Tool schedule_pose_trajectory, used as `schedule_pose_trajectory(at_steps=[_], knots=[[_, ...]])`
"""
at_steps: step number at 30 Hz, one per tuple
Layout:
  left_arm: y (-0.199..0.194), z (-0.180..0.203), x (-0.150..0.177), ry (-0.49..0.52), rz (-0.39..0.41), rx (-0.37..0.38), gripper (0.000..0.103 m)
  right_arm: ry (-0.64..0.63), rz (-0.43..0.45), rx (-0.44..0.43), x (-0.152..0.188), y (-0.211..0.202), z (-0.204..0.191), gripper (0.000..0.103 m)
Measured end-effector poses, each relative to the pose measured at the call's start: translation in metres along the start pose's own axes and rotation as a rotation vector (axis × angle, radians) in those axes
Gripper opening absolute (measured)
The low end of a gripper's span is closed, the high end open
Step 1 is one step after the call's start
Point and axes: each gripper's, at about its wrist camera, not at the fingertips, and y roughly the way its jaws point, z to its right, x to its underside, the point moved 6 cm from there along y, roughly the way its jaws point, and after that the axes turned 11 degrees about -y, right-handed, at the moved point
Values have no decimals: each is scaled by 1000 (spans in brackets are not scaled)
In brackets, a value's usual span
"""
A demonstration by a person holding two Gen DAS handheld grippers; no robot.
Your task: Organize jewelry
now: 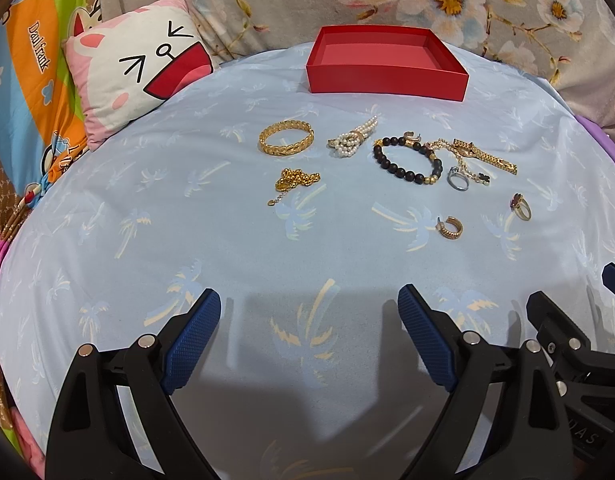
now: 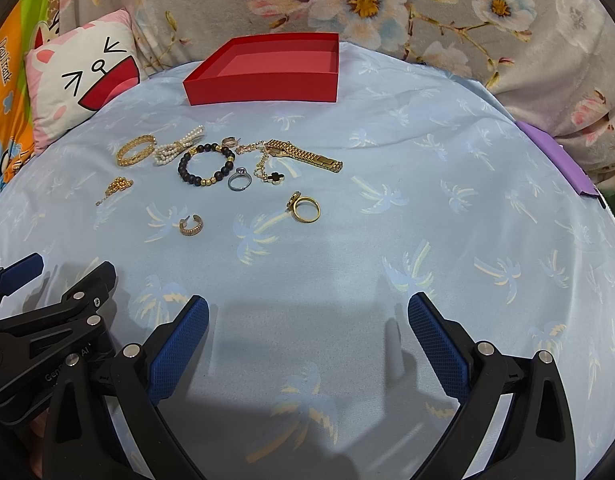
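Note:
An empty red box (image 1: pixel 387 80) (image 2: pixel 263 86) stands at the far side of a light-blue sheet. In front of it lie a gold bangle (image 1: pixel 286 138) (image 2: pixel 135 150), a pearl bow clip (image 1: pixel 352 138), a black bead bracelet (image 1: pixel 407 160) (image 2: pixel 206 165), a gold watch (image 1: pixel 485 157) (image 2: pixel 307 155), a gold chain (image 1: pixel 295 181), a silver ring (image 1: pixel 456 180) (image 2: pixel 239 181), a hoop earring (image 1: pixel 451 229) (image 2: pixel 192 225) and a gold ring (image 1: pixel 521 208) (image 2: pixel 305 208). My left gripper (image 1: pixel 309 304) and right gripper (image 2: pixel 307 312) are open and empty, well short of the jewelry.
A cartoon cat pillow (image 1: pixel 135 68) (image 2: pixel 81 76) leans at the back left. A floral blanket (image 1: pixel 507 4) lies behind the box. A purple item (image 2: pixel 559 156) sits at the right edge. The right gripper's finger (image 1: pixel 555 320) shows beside the left one.

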Motion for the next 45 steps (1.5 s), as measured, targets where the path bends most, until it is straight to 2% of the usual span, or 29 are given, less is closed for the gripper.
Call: schedule_pose_trajectory(at_steps=[15, 16, 21, 22, 23, 24, 26, 28, 30, 35, 40, 42, 45], knots=[[1, 0, 0, -3, -6, 8, 88, 3, 1, -1, -1, 0, 1, 98], [11, 3, 6, -8, -9, 19, 88, 5, 4, 3, 3, 1, 0, 98], [14, 1, 9, 1, -19, 16, 88, 29, 20, -21, 6, -1, 2, 98], [11, 2, 6, -19, -36, 40, 88, 34, 14, -27, 8, 0, 2, 98], [9, 4, 8, -86, -102, 113, 89, 36, 12, -32, 9, 0, 3, 98], [7, 4, 8, -105, -115, 137, 89, 36, 12, -39, 8, 0, 2, 98], [4, 1, 4, -90, -83, 141, 90, 23, 11, -52, 4, 0, 2, 98], [7, -4, -1, -41, -87, 105, 90, -5, 8, -43, -1, 0, 2, 98], [8, -11, -12, -48, -84, 126, 90, -21, 7, -42, -5, -1, 6, 98], [17, -30, -53, -42, -13, 95, 92, -19, 25, -80, -27, 0, 23, 95], [54, -32, -84, 17, -81, 91, 92, -59, 19, -96, -54, 14, 34, 83], [78, -31, -89, 70, -124, 54, 92, -63, 8, -93, -61, 23, 38, 82], [97, -28, -96, 125, -100, 15, 92, -56, 0, -96, -68, 32, 42, 81]])
